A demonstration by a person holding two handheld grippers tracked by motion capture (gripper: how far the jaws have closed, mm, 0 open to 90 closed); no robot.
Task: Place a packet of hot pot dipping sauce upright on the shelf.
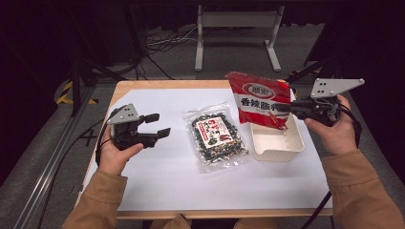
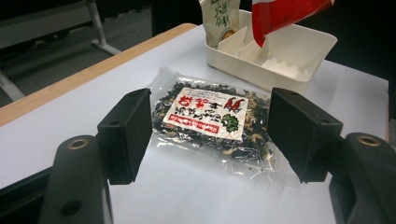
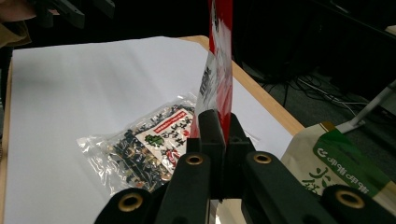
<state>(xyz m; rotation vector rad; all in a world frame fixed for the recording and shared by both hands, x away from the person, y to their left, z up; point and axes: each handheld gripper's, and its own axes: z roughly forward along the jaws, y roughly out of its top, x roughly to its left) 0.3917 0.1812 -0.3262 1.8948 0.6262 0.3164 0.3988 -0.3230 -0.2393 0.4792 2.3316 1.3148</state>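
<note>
Above the white tray (image 1: 279,143), a red snack bag (image 1: 258,98) hangs pinched in the right gripper (image 1: 282,108).
A clear packet of dark snacks (image 1: 217,135) lies just left of the tray; a beige-green packet (image 2: 219,21) inside it is cut off. Farther left, the left gripper (image 1: 157,125) gapes, holding nothing.

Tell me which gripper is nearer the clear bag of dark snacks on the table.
Left. The left gripper, jaws open, hovers just beside the clear snack bag, facing it. The right gripper is farther off, above the white tray, shut on the red packet.
</note>
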